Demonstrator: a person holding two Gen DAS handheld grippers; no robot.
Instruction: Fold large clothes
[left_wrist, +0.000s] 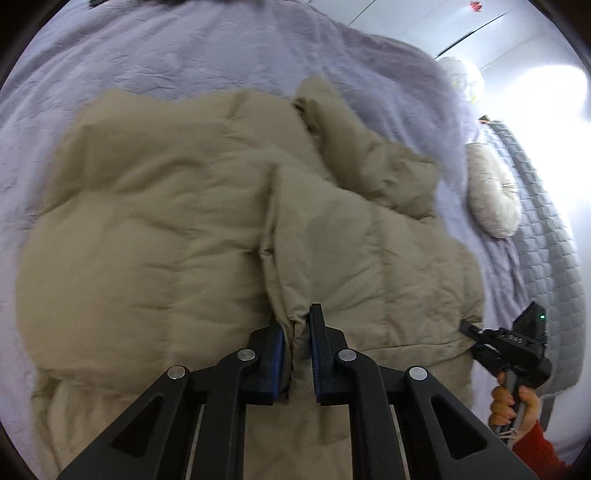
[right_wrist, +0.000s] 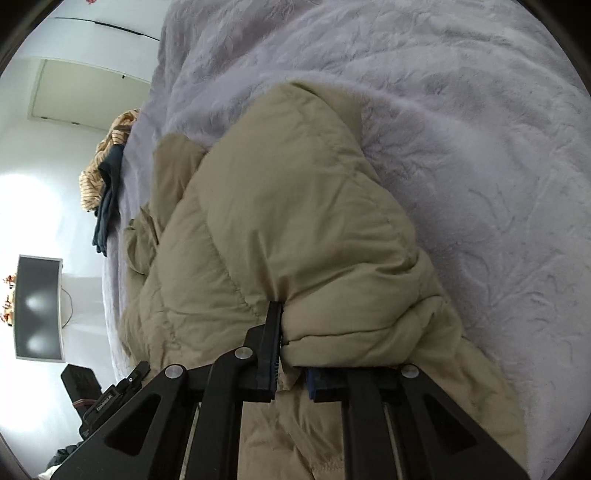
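A large beige puffer jacket lies spread on a lilac bedspread. My left gripper is shut on a fold of the jacket's edge near the camera. In the left wrist view my right gripper holds the jacket's right edge, held by a hand in a red sleeve. In the right wrist view the jacket is bunched up, and my right gripper is shut on a thick fold of it; the right finger is hidden under the fabric.
A white fluffy pillow and a grey quilted cover lie at the bed's right side. Striped and dark clothes lie piled at the far bed edge. A monitor hangs on the wall.
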